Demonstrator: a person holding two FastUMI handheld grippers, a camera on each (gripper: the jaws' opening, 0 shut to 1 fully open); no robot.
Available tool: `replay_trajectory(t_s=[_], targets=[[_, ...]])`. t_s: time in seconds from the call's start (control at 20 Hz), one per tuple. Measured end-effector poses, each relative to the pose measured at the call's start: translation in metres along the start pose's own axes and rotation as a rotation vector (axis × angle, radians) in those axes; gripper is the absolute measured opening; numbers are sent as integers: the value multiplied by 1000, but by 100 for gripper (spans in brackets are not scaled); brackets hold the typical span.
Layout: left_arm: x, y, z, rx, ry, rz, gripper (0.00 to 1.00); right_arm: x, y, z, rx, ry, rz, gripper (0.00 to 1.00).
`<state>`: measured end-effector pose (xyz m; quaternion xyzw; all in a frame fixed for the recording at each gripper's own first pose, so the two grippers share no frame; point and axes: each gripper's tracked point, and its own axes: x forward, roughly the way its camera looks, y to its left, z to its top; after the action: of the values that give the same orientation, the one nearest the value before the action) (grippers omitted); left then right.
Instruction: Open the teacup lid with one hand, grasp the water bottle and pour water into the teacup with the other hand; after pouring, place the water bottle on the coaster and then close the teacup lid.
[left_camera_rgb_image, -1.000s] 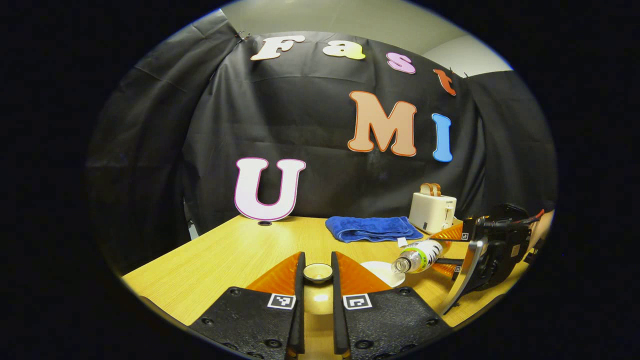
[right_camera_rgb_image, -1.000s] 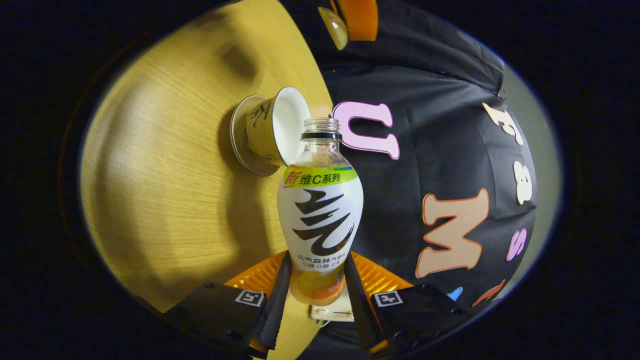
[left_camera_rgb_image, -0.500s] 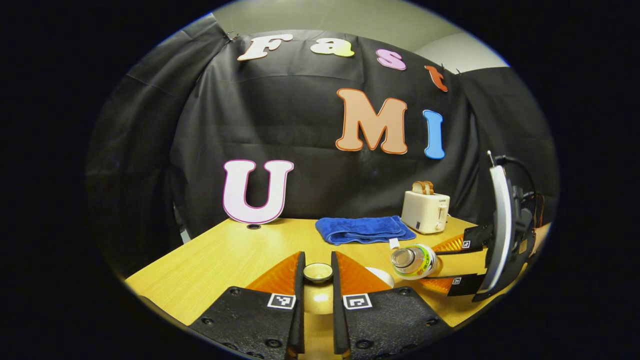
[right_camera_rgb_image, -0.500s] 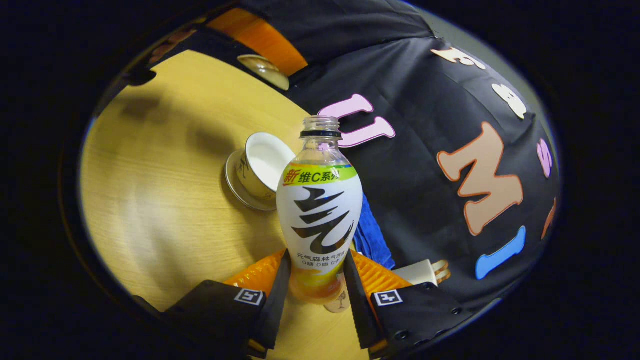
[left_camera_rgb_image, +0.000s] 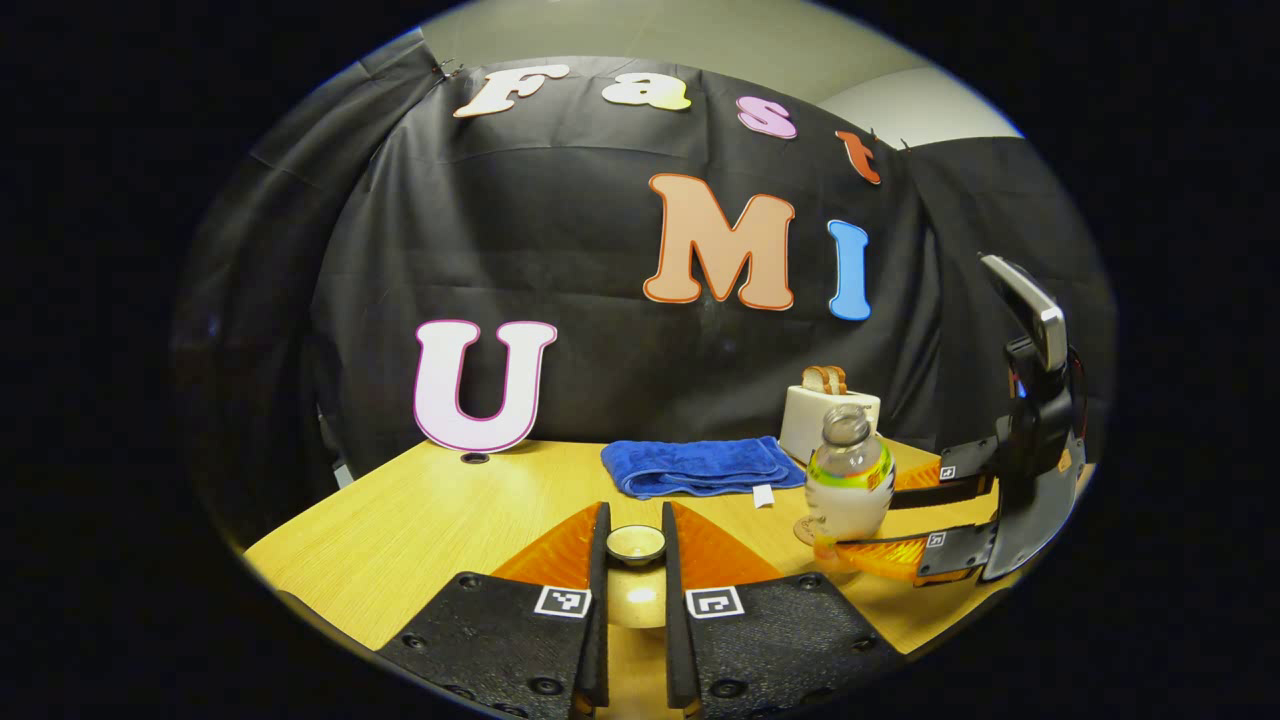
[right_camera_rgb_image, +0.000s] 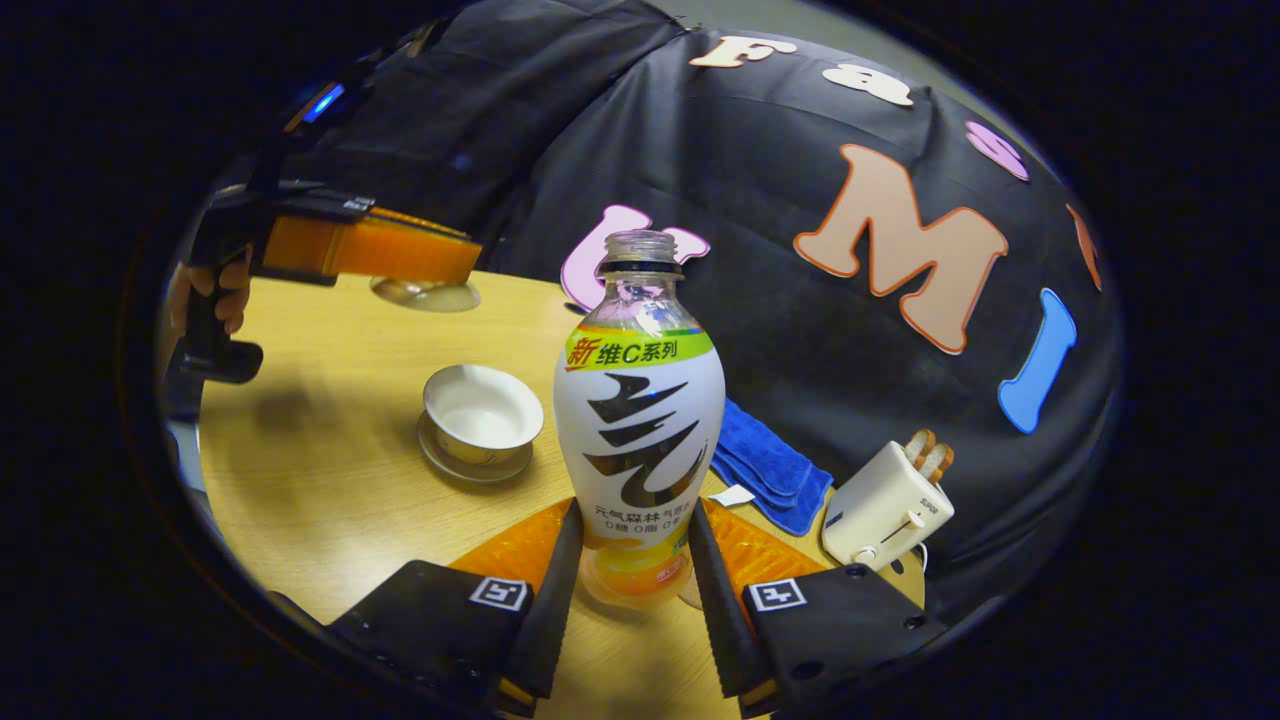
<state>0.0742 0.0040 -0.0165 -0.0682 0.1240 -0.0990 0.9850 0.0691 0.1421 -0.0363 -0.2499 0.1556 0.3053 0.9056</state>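
Observation:
A capless water bottle (right_camera_rgb_image: 640, 420) with a white label stands nearly upright, and my right gripper (right_camera_rgb_image: 635, 515) is shut on its lower half. In the left gripper view the bottle (left_camera_rgb_image: 848, 480) hangs just over a tan coaster (left_camera_rgb_image: 803, 530), with the right gripper (left_camera_rgb_image: 865, 510) behind it; whether it touches I cannot tell. The white teacup (right_camera_rgb_image: 483, 408) sits uncovered on its saucer (right_camera_rgb_image: 470, 467), left of the bottle. My left gripper (left_camera_rgb_image: 634, 512) is shut on the teacup lid (left_camera_rgb_image: 636, 545) by its knob. From the right gripper view, the left gripper (right_camera_rgb_image: 455, 262) holds the lid (right_camera_rgb_image: 425, 293) in the air above and left of the cup.
A folded blue towel (left_camera_rgb_image: 700, 465) lies at the back of the wooden table (left_camera_rgb_image: 440, 520), and a white toaster (left_camera_rgb_image: 815, 420) with bread stands beside it to the right. A hand (right_camera_rgb_image: 225, 290) grips the left gripper's handle.
The bottle has swung from lying tilted over the cup back to upright and moved right, away from the cup, toward the coaster. The left gripper still holds the lid aloft.

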Motion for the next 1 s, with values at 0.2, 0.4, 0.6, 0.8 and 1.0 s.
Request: replay_trajectory(t_s=[0.2,0.4,0.6,0.8,1.0], targets=[[17,-15,-11,9,31,-31,20,-14,-10,1,127,-26,-23,65],[30,-26,-29,19,78,-47,20,-26,-29,-2,174,-42,-49,64],[39,-33,-47,18,121,-58,20,-28,-40,-2,210,-52,-59,64],[41,-34,-55,23,146,-58,20,-34,-46,3,197,-66,-76,64],[42,-36,-62,54,148,-56,20,-34,-49,5,199,-76,-78,64]])
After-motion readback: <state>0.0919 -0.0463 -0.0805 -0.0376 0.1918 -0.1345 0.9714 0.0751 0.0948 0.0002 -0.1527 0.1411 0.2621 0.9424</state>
